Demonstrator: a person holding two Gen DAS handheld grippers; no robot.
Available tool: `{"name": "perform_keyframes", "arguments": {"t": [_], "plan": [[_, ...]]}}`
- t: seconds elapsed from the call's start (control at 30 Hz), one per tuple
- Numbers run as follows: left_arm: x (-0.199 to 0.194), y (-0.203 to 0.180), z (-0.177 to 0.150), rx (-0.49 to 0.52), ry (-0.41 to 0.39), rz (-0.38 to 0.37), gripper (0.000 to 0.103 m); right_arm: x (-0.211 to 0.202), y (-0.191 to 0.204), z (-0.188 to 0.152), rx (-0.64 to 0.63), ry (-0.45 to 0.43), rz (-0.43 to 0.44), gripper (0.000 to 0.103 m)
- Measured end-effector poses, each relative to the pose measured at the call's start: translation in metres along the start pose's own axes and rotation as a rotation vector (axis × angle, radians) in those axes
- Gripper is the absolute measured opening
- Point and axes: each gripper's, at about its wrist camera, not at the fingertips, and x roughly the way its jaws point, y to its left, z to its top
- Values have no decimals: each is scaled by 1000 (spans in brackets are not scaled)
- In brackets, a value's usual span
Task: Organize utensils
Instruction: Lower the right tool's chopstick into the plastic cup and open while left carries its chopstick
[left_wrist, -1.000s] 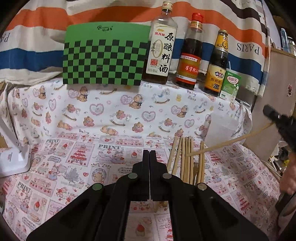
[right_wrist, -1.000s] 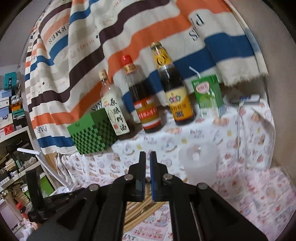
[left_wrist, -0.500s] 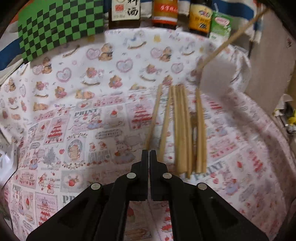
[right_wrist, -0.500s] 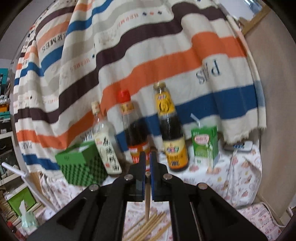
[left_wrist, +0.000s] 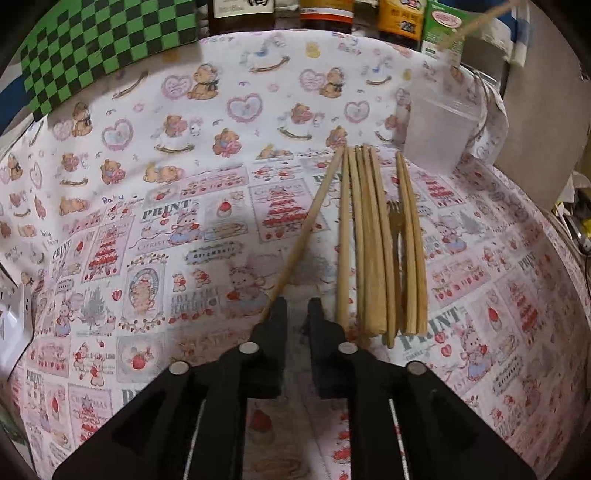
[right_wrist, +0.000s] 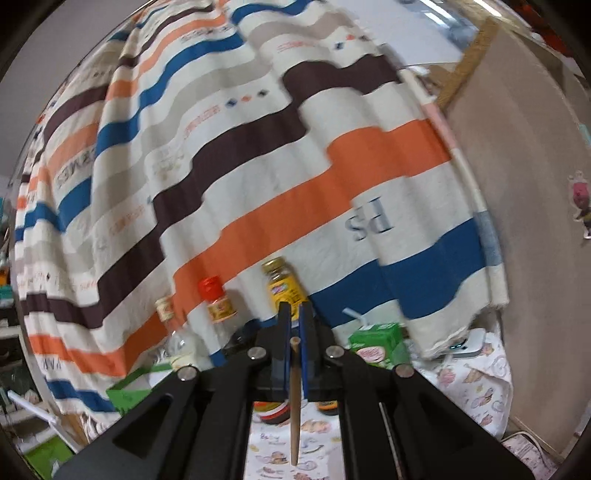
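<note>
One chopstick (right_wrist: 294, 387) was pinched by the right tongs (right_wrist: 294, 325); the left tongs (left_wrist: 297, 314) were spread at six o'clock of the chopsticks (left_wrist: 373, 240) left on the desk (left_wrist: 147, 184).

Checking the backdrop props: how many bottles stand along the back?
3, in a row before the striped cloth: pale-capped bottle on the left, red-capped bottle in the middle, yellow-capped bottle on the right beside the green carton. None looks hidden.

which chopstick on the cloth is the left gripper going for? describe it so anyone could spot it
On the printed tablecloth, find the row of wooden chopsticks before the translucent cup. The target chopstick is the leftmost: it alone lies slanted, its near end by the open left gripper.
</note>
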Motion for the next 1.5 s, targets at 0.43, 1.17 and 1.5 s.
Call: {"name": "perform_keyframes", "arguments": {"t": [0.43, 1.17, 1.5], "plan": [[-100, 5, 47, -81, -330, -108, 0, -5, -38, 29, 42, 4, -32, 4], [73, -31, 157, 6, 105, 19, 25, 29, -43, 6, -23, 81, -71, 4], [105, -40, 145, 62, 153, 70, 24, 13, -43, 11, -3, -47, -118, 4]]}}
